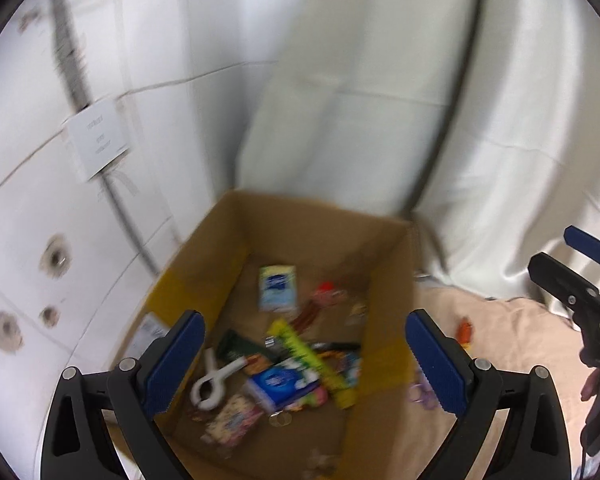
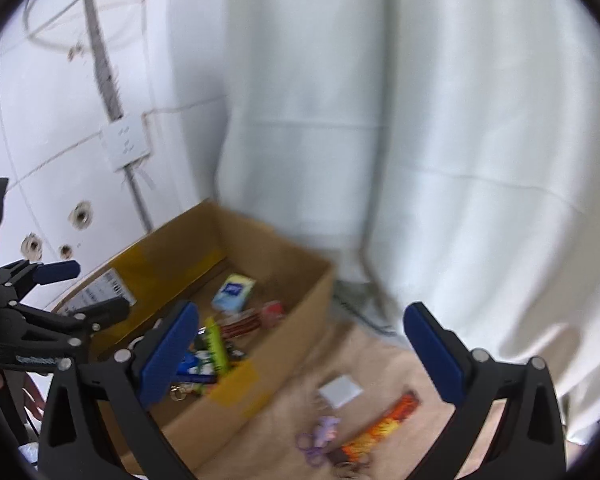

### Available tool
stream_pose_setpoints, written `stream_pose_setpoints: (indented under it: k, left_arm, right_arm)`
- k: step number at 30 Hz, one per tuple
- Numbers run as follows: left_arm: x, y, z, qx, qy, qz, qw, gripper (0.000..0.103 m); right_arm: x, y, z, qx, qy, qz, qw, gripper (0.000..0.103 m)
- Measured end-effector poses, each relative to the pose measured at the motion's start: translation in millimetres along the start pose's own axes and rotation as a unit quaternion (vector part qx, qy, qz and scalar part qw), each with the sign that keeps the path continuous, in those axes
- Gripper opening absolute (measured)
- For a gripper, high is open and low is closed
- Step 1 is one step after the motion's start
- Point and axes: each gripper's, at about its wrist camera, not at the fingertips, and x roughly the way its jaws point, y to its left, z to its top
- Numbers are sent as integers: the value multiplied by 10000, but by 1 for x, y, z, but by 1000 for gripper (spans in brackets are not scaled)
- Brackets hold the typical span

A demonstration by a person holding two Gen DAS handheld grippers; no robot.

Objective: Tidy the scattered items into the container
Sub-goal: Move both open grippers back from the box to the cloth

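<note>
Your left gripper (image 1: 304, 360) fills the bottom of the left wrist view, jaws wide apart with nothing between the blue pads, angled down over the cardboard box (image 1: 384, 240), which suggests a drop has been made here and nothing more needs holding. Inside the box lie a white clip (image 1: 214, 382) at about 7 o'clock, a blue tissue pack (image 1: 282, 384) near 6, a yellow-green stick pack (image 1: 306, 354) slanting across the middle and a pale blue and yellow pack (image 1: 278, 288) toward 12; all rest loose on the box floor, where tidied items belong. At 3 o'clock your right gripper (image 1: 580, 268) shows at the frame edge. Your right gripper (image 2: 300, 354) dominates the bottom of the right wrist view, jaws equally spread and empty, aimed past the box's near corner (image 2: 236, 392). On the beige cloth (image 2: 380, 344) covering the tabletop, outside the box, a white square (image 2: 340, 391), a purple trinket (image 2: 320, 436) and an orange patterned strip (image 2: 380, 426) sit around 5 to 6 o'clock, not yet collected. Your left gripper (image 2: 76, 284) reaches in at 9 o'clock above the box rim. Blur softens small details.
</note>
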Motion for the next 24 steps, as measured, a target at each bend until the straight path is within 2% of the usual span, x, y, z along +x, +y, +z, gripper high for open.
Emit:
stream_pose_setpoints:
  k: [11,17,24]
  left_arm:
    - [-7,-116,17,669,-124,-798,9945,101]
    - [10,-163,0,906,141,-1051,9902,101]
    - [41,-192,-39,967,676,-1126,9866,101]
  right_arm:
    - [-60,-97,-26,733,-122,-840,9937,103]
    - [-90,-137,-57,999,-30,-1218,9875,103]
    - [-91,-167,-101,1350,404,-1477,9789,103]
